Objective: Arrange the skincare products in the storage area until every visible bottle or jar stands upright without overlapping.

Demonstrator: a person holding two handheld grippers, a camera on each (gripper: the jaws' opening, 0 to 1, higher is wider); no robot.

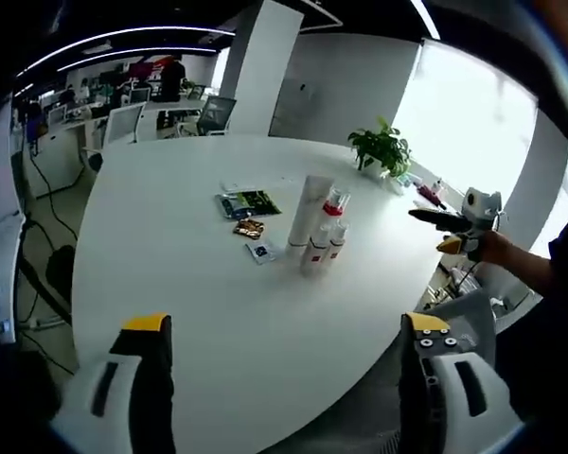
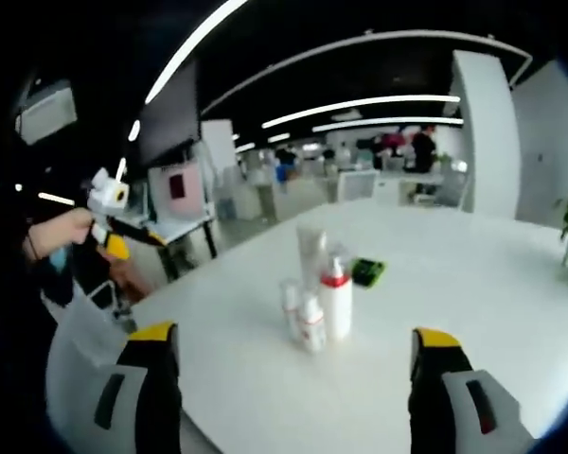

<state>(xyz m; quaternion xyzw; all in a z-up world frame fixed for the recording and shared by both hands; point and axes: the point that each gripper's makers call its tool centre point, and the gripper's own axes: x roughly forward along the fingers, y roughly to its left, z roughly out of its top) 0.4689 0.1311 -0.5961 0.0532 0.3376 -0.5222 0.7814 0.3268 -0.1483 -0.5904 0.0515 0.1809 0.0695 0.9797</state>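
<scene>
A cluster of white skincare products stands upright mid-table: a tall tube, a bottle with a red collar and two small bottles. My left gripper hangs open above the near table edge, well short of them. The right gripper is held in a hand beyond the table's right side. In the right gripper view the tall tube, red-collared bottle and small bottles stand just ahead of my open right gripper. The left gripper is far left, off the table.
On the white round table lie a green packet, a brown packet and a small sachet, left of the bottles. A potted plant stands at the far edge. Desks and chairs fill the office behind.
</scene>
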